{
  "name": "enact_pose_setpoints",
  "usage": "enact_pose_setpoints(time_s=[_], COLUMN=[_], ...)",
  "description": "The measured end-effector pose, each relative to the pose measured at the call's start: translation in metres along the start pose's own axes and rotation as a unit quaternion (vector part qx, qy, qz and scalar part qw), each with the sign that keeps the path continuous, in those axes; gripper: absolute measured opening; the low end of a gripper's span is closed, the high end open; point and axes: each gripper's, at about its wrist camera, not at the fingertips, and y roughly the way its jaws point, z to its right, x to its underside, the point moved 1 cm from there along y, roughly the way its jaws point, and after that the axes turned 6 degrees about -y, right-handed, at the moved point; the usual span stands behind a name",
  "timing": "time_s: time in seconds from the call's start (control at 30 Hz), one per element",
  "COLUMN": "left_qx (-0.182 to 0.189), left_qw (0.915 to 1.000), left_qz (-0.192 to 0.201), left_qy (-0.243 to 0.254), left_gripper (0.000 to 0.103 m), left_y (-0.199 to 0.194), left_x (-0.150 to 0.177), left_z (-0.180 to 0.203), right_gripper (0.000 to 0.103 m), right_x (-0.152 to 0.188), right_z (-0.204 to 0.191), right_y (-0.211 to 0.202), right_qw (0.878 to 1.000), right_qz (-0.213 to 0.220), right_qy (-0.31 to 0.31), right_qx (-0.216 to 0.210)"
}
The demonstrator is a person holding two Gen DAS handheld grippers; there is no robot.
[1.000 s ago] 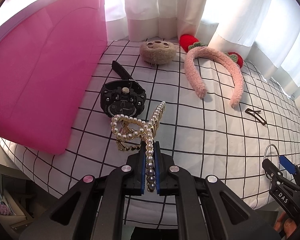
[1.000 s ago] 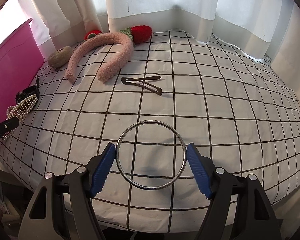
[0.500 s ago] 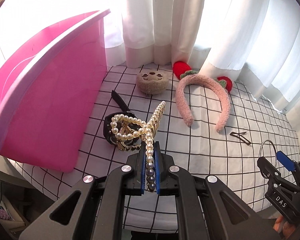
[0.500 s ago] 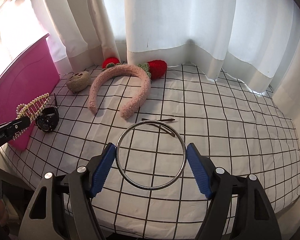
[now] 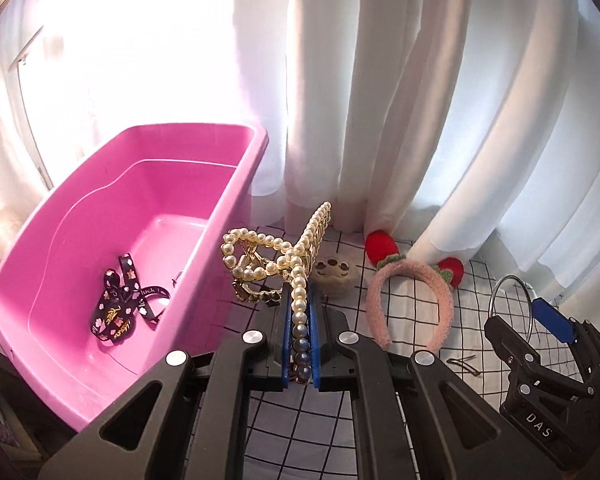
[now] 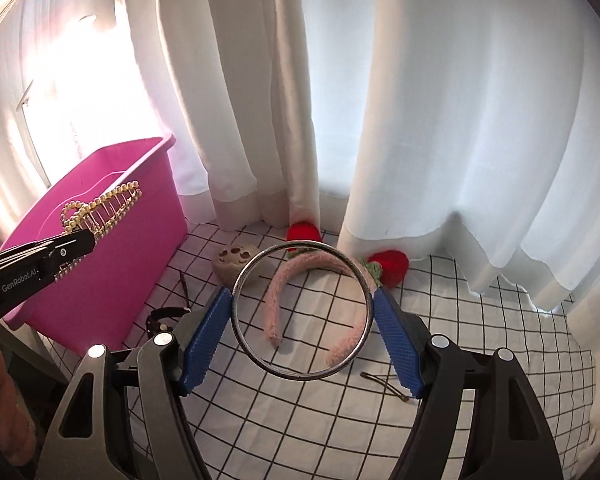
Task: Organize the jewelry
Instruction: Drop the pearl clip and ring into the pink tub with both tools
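Note:
My left gripper point(image 5: 300, 312) is shut on a pearl-and-gold hair claw point(image 5: 278, 246) and holds it in the air beside the right wall of the pink bin point(image 5: 236, 200). The claw also shows in the right wrist view point(image 6: 104, 210). A black printed ribbon point(image 5: 122, 300) lies in the bin. My right gripper point(image 6: 302, 320) is shut on a silver bangle point(image 6: 236, 292), held upright above the table. The bangle also shows in the left wrist view point(image 5: 512, 304).
On the checked tablecloth point(image 6: 480, 320) lie a pink fuzzy headband with red strawberries point(image 6: 284, 284), a brown plush clip point(image 6: 234, 262), a black watch point(image 6: 164, 316) and a dark hairpin point(image 6: 384, 386). White curtains point(image 6: 440, 120) hang behind.
Both grippers have risen well above the table with their loads. The left gripper's view now looks down into the pink bin, showing the ribbon inside.

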Motion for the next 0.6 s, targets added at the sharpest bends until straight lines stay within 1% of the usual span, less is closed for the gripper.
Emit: enact_pose_setpoints(time_s=[0.17,0.3,0.5,0.6], left_qx=[-0.03,-0.063,-0.111,-0.124], left_qw=[0.9987,0.9957,0.9896,0.9865], left_qz=[0.029,0.039,0.02,-0.004], left_qy=[-0.029,-0.055,-0.09,-0.108], left_gripper=[0.008,0.008,0.008,0.008], left_y=[-0.011,-0.014,-0.003,0.008], left_x=[-0.032,-0.053,-0.068,-0.072], left_z=[-0.039,-0.081,-0.15,-0.18], right_gripper=[0.071,0.071,0.071,0.071], right_x=[-0.049,-0.086,-0.126,-0.138], right_z=[-0.04,-0.084,-0.158,-0.19], right_y=[0.007,0.018,0.047,0.07], right_qw=[0.998,0.993,0.979,0.973], right_qz=[0.03,0.045,0.041,0.019], right_qy=[-0.039,-0.075,-0.128,-0.145], right_qx=[-0.042,-0.085,-0.15,-0.178])
